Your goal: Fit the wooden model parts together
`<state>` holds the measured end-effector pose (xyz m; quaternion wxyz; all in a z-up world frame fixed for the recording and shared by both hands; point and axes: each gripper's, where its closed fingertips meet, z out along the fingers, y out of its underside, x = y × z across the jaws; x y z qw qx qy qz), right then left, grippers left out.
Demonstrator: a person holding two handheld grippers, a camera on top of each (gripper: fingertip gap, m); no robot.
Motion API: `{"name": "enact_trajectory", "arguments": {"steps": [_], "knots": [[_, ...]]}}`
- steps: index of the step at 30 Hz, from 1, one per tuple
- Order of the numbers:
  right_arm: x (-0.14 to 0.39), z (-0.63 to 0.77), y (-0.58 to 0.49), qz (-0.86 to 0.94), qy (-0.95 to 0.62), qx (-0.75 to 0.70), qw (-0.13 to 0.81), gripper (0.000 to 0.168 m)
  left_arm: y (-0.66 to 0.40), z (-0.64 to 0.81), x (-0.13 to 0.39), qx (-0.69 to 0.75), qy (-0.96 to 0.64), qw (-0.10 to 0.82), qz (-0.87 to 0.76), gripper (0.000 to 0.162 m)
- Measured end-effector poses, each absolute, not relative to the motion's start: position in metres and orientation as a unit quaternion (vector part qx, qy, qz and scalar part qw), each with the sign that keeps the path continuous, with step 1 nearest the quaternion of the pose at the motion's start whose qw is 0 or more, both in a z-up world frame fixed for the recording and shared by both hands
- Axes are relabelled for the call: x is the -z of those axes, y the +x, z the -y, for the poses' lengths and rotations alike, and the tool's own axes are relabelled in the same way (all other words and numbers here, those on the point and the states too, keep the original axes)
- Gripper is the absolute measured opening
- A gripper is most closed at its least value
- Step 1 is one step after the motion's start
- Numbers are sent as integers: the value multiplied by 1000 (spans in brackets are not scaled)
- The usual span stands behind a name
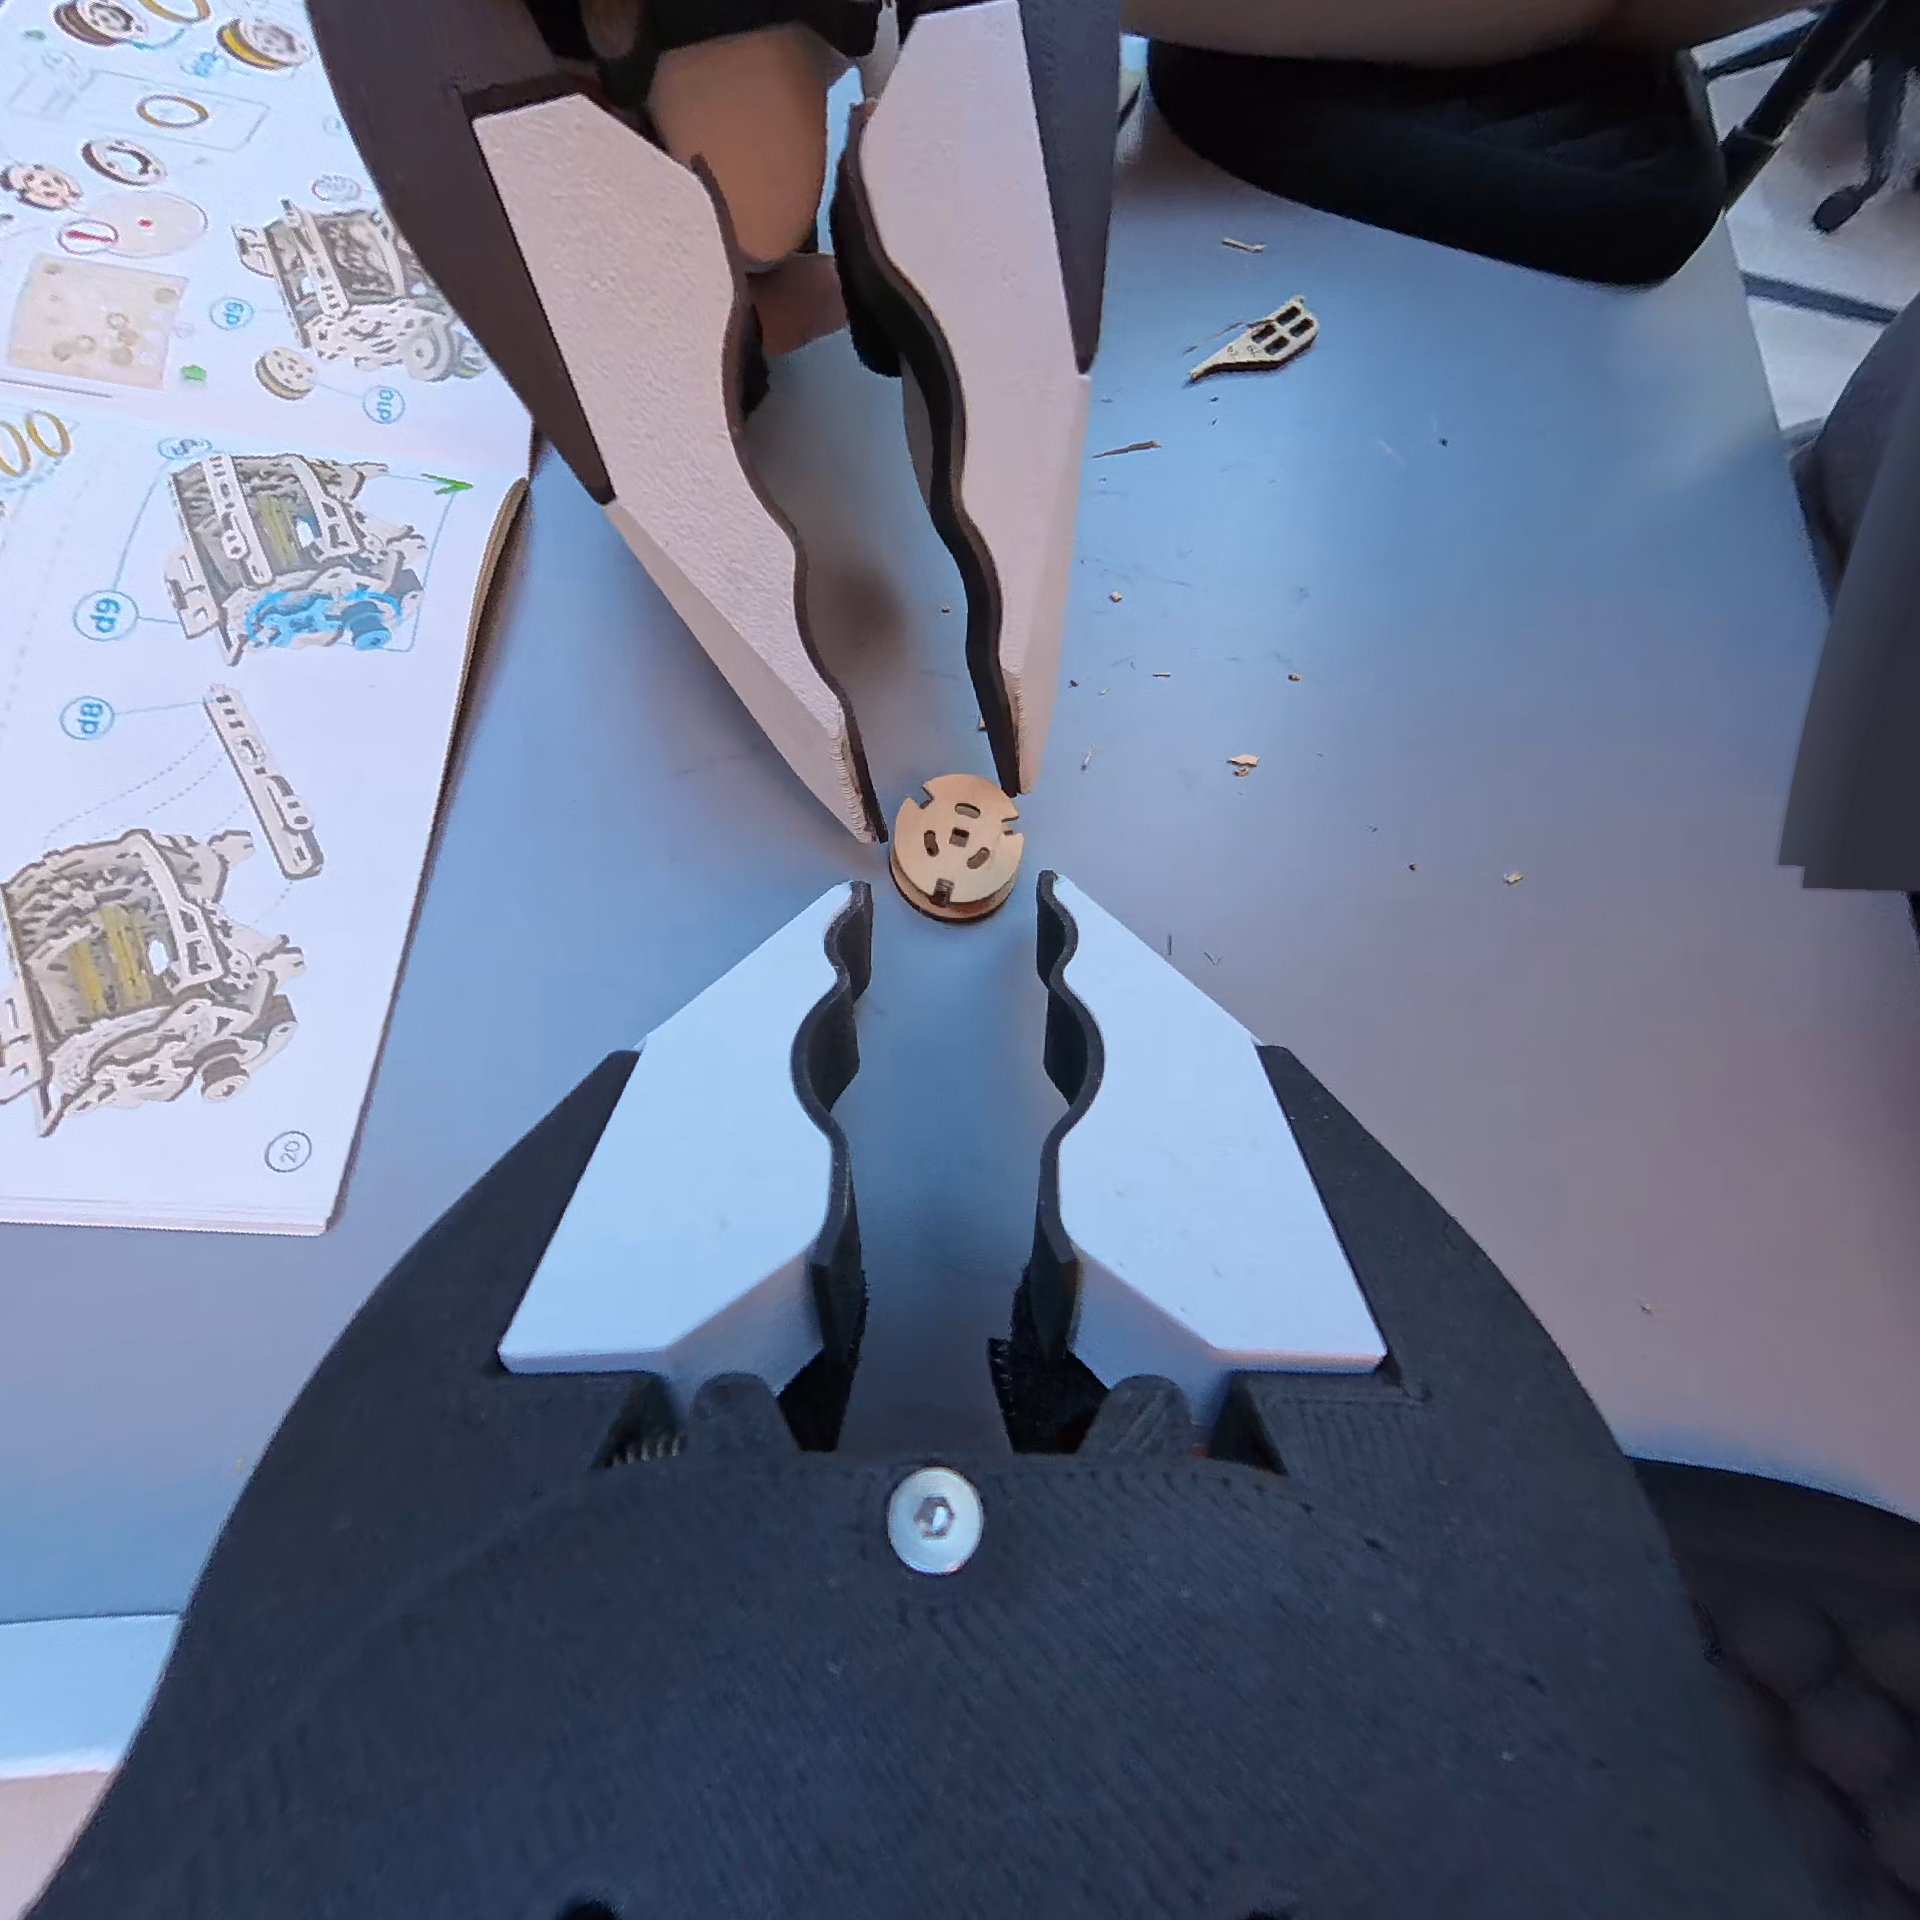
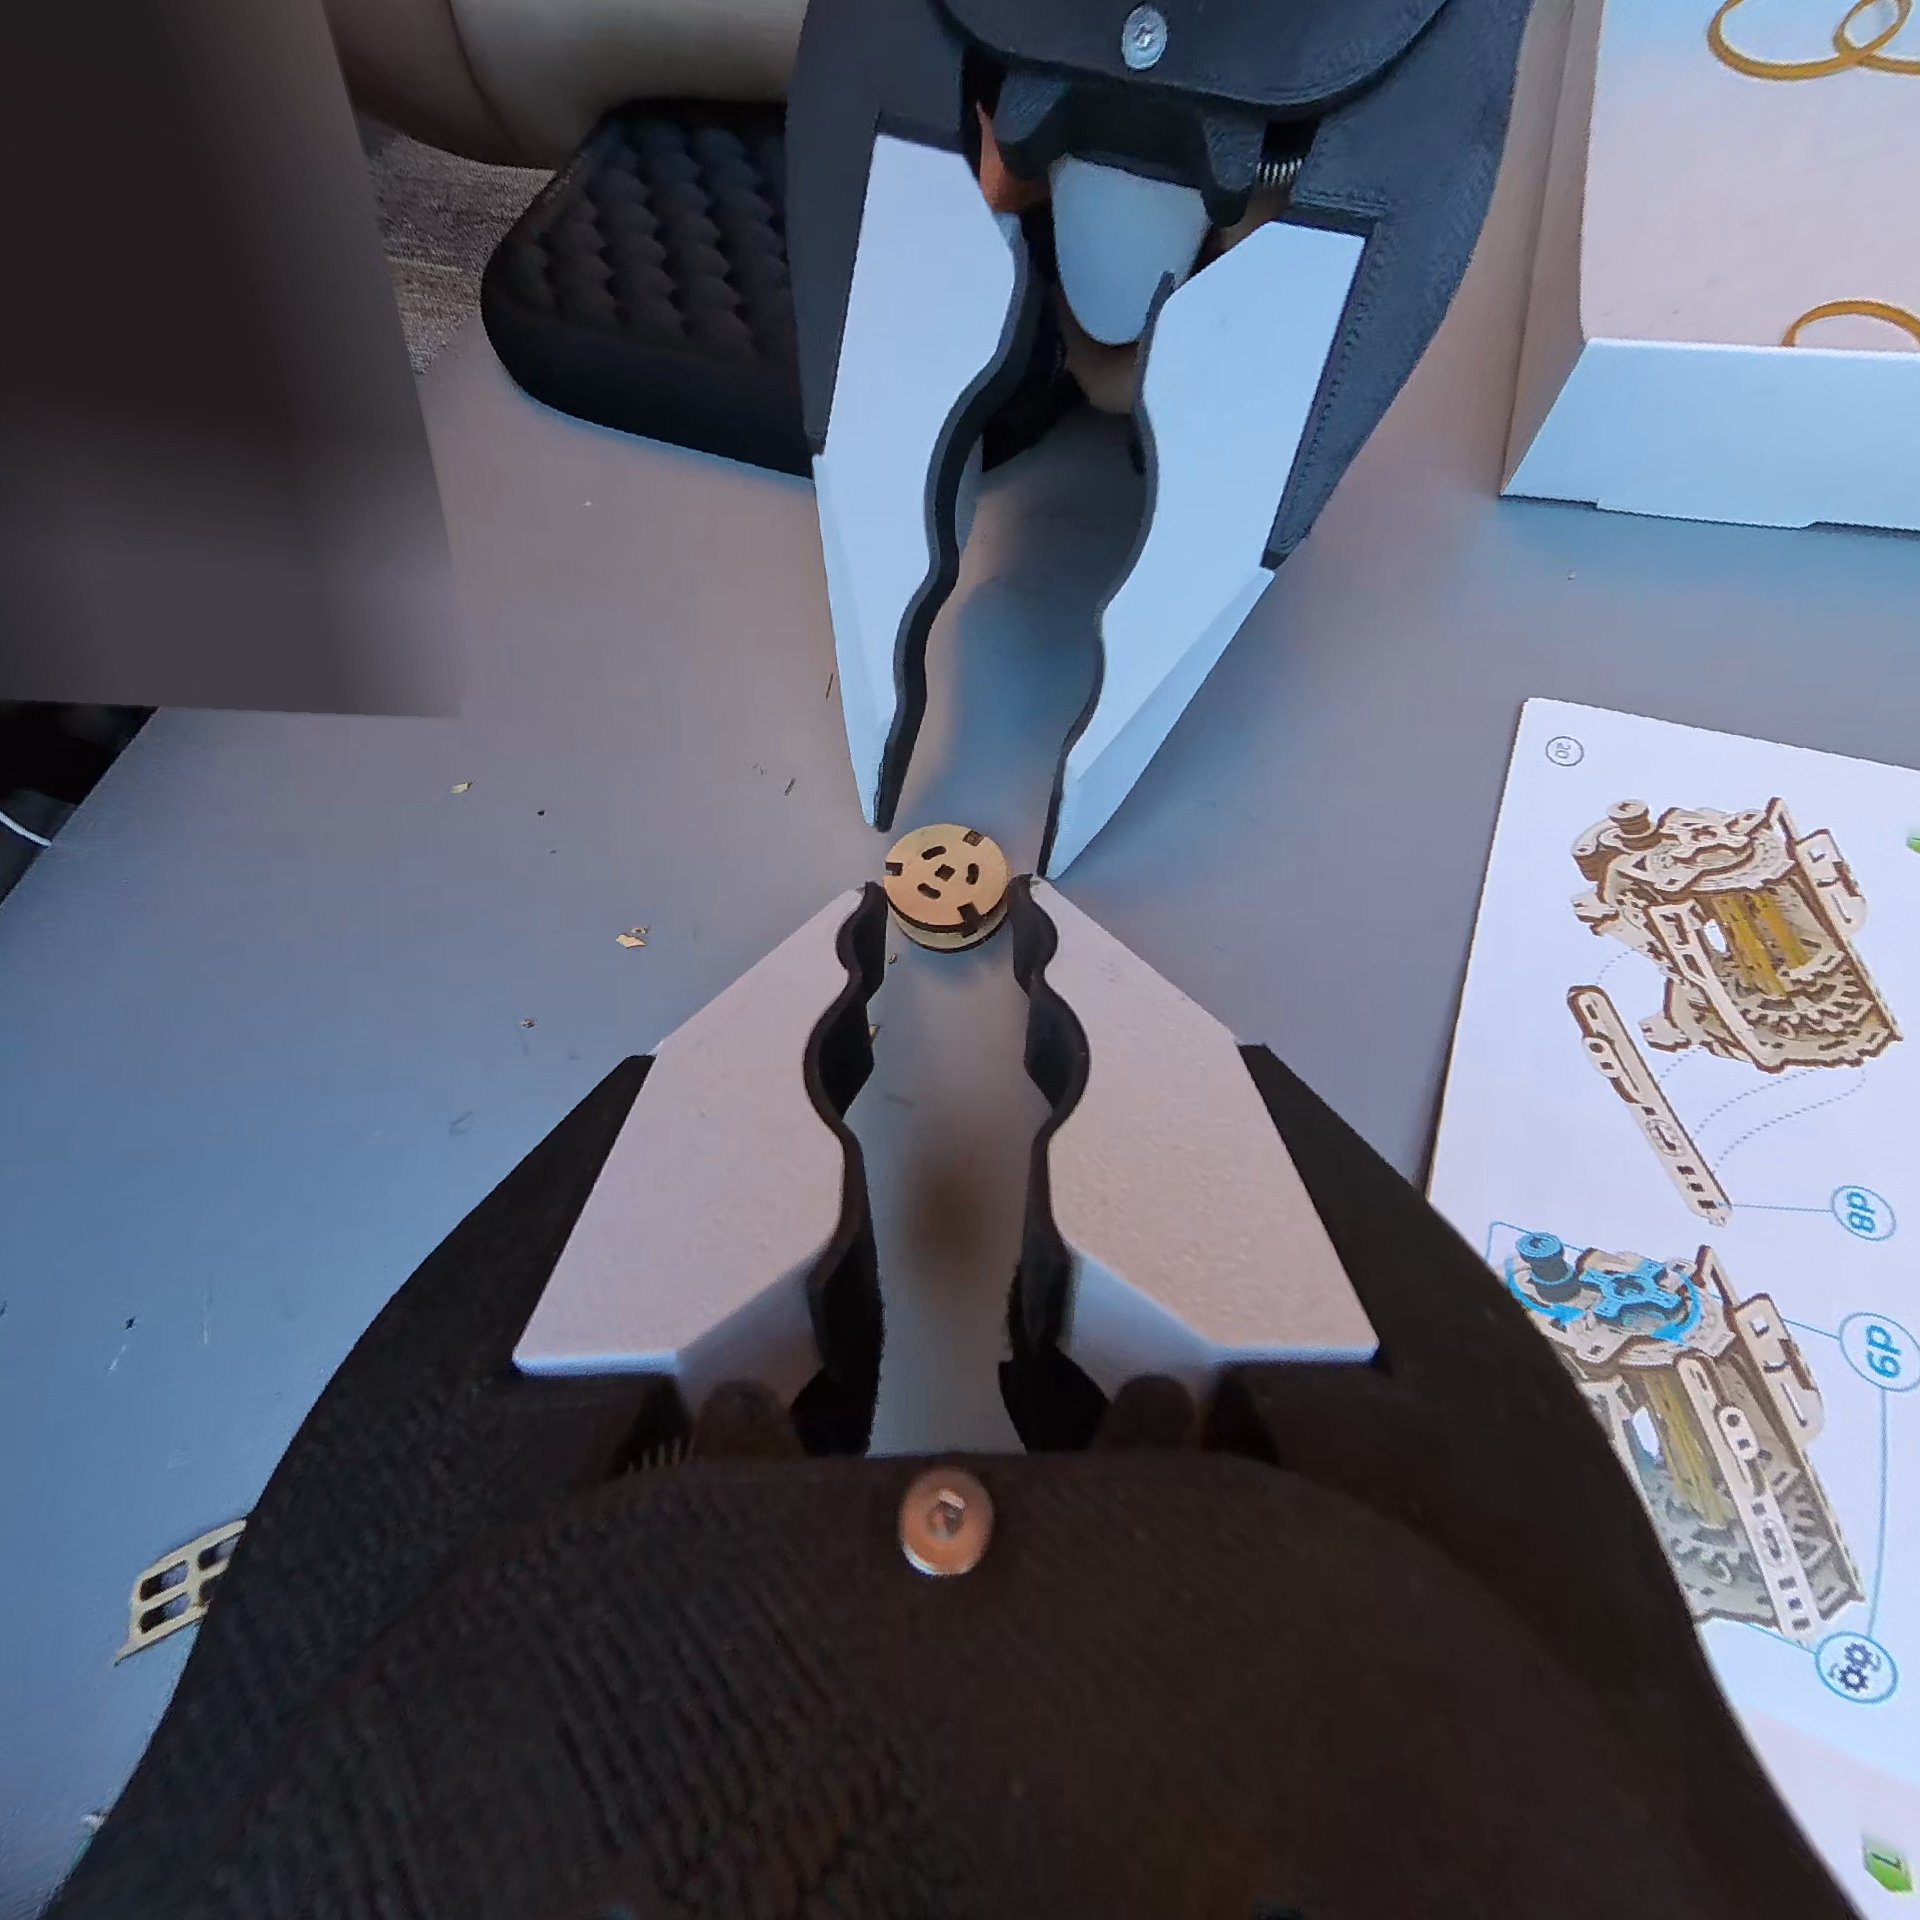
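On grey table: round wooden disc assembly, slotted, lying flat. Right gripper tips clasp its sides; left gripper parted, just beside. Printed instruction booklet nearby.

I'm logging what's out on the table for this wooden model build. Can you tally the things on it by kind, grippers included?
Grippers: 2, left gripper and right gripper
Round wooden disc assembly: 1
Loose flat wooden offcut piece: 1
Open instruction booklet: 1
White cardboard box: 1
Total: 6, not counting scattered wood chips.
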<state>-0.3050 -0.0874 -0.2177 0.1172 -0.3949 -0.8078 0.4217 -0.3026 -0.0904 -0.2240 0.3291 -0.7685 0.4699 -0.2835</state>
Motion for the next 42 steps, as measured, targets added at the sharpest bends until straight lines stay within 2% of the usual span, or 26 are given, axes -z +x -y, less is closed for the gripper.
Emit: {"name": "enact_trajectory", "arguments": {"steps": [15,42], "knots": [[221,89,-304,807,-403,-418,104,21,-302,88,226,254,-762,344,-486,27],[222,88,-305,805,-421,-387,159,21,-304,90,225,269,-767,338,-474,30]]}}
